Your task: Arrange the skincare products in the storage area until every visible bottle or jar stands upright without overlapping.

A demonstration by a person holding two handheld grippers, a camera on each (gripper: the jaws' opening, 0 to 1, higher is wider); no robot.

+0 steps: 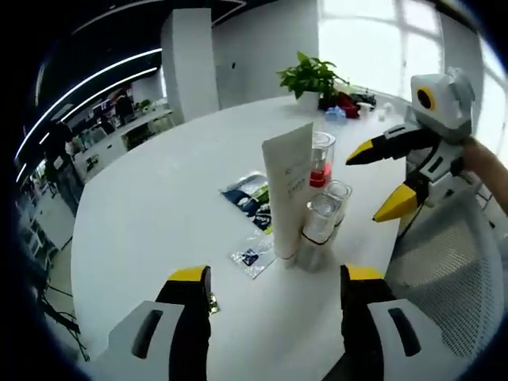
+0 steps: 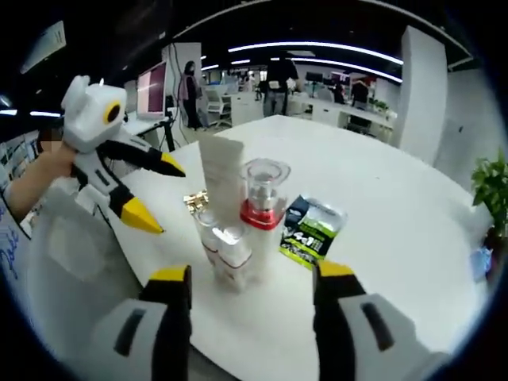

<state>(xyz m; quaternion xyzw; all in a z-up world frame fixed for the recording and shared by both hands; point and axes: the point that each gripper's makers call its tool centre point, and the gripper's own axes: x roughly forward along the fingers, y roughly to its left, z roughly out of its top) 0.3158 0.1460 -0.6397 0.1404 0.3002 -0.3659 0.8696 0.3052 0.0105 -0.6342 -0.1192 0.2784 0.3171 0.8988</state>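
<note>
Two open grippers, left gripper [image 1: 274, 287] and right gripper [image 2: 250, 279], flanking upright bottles [image 1: 317, 226].

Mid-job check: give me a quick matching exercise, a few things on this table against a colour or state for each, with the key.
Things:
1. tall white tube
2. bottle with the red band
3. dark sachet with green print
4. potted plant

States:
A. lying flat on the table
B. standing at the far edge of the table
C. clear cap on top, upright
D. standing on its cap, flat end up

Pairs: 1-D, 2-C, 3-A, 4-B
</note>
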